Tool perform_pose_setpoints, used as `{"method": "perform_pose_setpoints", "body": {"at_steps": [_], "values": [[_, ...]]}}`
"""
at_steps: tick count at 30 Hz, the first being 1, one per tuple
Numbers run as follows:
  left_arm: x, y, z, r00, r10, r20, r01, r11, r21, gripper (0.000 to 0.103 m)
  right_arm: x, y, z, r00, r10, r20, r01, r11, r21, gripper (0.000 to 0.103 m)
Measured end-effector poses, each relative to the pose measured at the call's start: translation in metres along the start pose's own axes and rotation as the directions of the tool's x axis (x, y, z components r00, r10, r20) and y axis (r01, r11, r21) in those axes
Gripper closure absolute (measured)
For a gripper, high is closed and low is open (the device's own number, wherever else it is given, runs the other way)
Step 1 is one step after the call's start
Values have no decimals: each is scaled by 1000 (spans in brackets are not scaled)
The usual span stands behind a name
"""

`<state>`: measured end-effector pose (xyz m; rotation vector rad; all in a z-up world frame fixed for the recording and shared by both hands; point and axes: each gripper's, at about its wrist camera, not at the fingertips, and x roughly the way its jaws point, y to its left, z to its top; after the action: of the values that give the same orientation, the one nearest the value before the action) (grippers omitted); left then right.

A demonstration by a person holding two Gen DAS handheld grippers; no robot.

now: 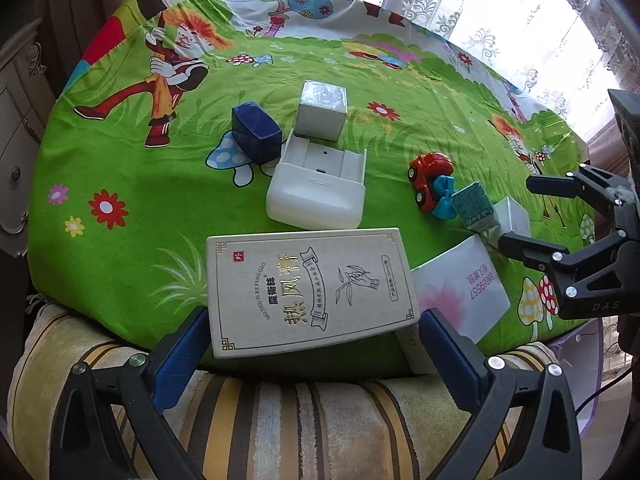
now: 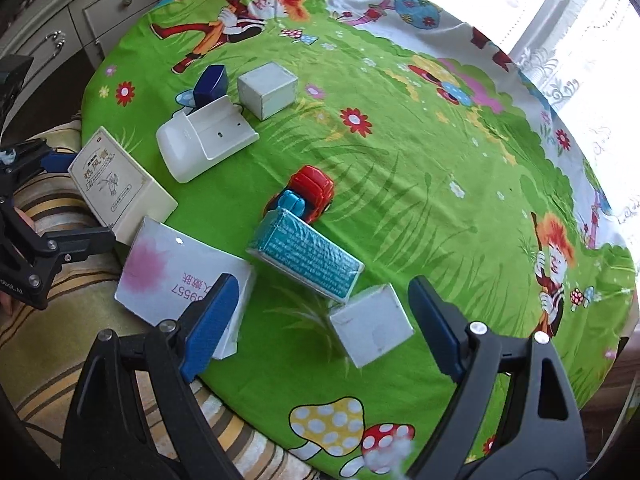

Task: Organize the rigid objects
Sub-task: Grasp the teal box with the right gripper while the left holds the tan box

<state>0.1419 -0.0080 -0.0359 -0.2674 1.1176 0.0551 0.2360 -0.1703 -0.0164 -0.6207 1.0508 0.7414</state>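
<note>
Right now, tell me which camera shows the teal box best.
The right wrist view. There the teal box lies close and whole, its long printed side facing the camera, beside the toy car. The left wrist view shows the box small, far off to the right, mostly end-on.

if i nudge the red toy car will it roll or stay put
The red toy car probably rolls: its wheels show and it stands on the flat cloth. It looks hard plastic, likely light. The teal box touching its rear may block it backward.
</note>
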Motion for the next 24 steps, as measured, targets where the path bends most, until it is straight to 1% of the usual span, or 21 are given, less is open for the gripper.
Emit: {"method": "perform_pose_setpoints", "body": {"at_steps": [2,4,6,8,13,16,18,19,20,21,23,24], "values": [[1,-2,1,1000,8,12,-8,1000,10,0,6,0,3,999,42,-3,-42,999,20,14],[0,-4,1,1000,16,21,-17,1000,23,0,10,4,4,997,73,7,-73,997,-10,14],[0,-3,1,1000,12,23,-13,1000,22,0,14,8,6,998,69,-2,-69,996,-64,14],[1,0,1,1000,1,20,-1,1000,12,0,17,4,8,997,73,-21,-75,993,-89,14],[2,1,1,1000,-6,21,6,1000,-1,0,19,-8,18,990,143,-9,-143,989,-33,15],[2,2,1,1000,-10,21,10,1000,-3,0,22,-8,21,986,166,5,-166,986,-12,15],[2,2,1,1000,-12,21,12,1000,-5,0,27,-6,21,984,178,-3,-178,984,-9,15],[2,2,1,1000,-12,22,13,1000,-6,0,29,-6,20,984,179,-12,-179,984,-11,17],[2,2,0,1000,-13,21,13,1000,-6,0,31,-5,21,983,185,-13,-185,983,-13,22],[2,2,0,1000,-13,22,13,1000,-7,0,30,-6,21,982,191,-4,-191,982,-10,32],[2,2,0,1000,-16,21,16,1000,-9,0,30,-7,22,985,173,3,-173,985,-13,49],[2,3,0,1000,-17,21,17,1000,-10,0,30,-8,23,986,169,3,-169,986,-10,50]]}}
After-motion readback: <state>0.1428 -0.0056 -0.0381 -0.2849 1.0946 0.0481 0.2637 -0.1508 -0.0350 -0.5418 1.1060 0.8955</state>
